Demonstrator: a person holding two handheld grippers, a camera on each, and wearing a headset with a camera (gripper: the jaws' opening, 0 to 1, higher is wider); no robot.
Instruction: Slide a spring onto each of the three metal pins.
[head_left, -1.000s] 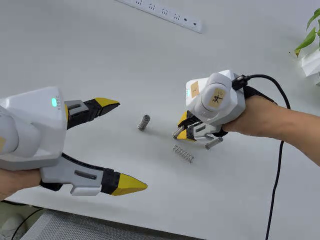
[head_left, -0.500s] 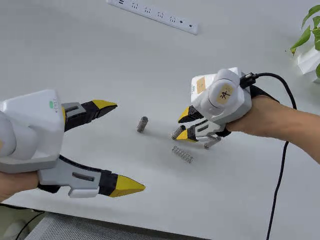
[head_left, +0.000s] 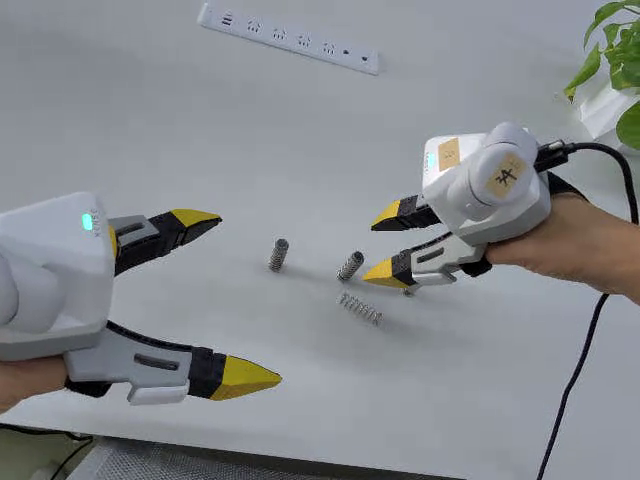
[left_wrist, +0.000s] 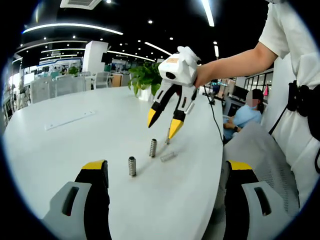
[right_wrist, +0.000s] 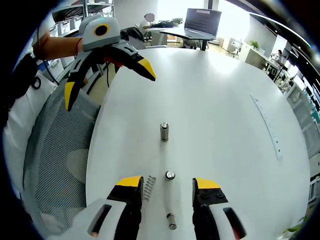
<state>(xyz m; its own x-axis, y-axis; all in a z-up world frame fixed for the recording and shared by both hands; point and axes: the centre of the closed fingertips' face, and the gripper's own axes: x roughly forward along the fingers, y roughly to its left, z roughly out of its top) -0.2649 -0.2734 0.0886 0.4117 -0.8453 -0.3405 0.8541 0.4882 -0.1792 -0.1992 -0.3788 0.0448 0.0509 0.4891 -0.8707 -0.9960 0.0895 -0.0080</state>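
**Desk:** Jaws on the left gripper (head_left: 245, 297) are gaping wide at the near edge, holding nothing. What is lying beyond?

**Photographer:** A loose spring (head_left: 360, 308) is lying flat on the table (head_left: 200, 120). Just past it, the first sprung pin (head_left: 279, 254) and second sprung pin (head_left: 350, 265) are standing upright (two of three done, seemingly). Farther right, the right gripper (head_left: 373, 250) is hovering, jaws parted and empty, over the bare pin (right_wrist: 171, 220).

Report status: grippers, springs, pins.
Left gripper open, empty. Right gripper open, empty. Two springs stand upright on pins. Third spring lies loose beside the bare pin. Nothing blocking them.
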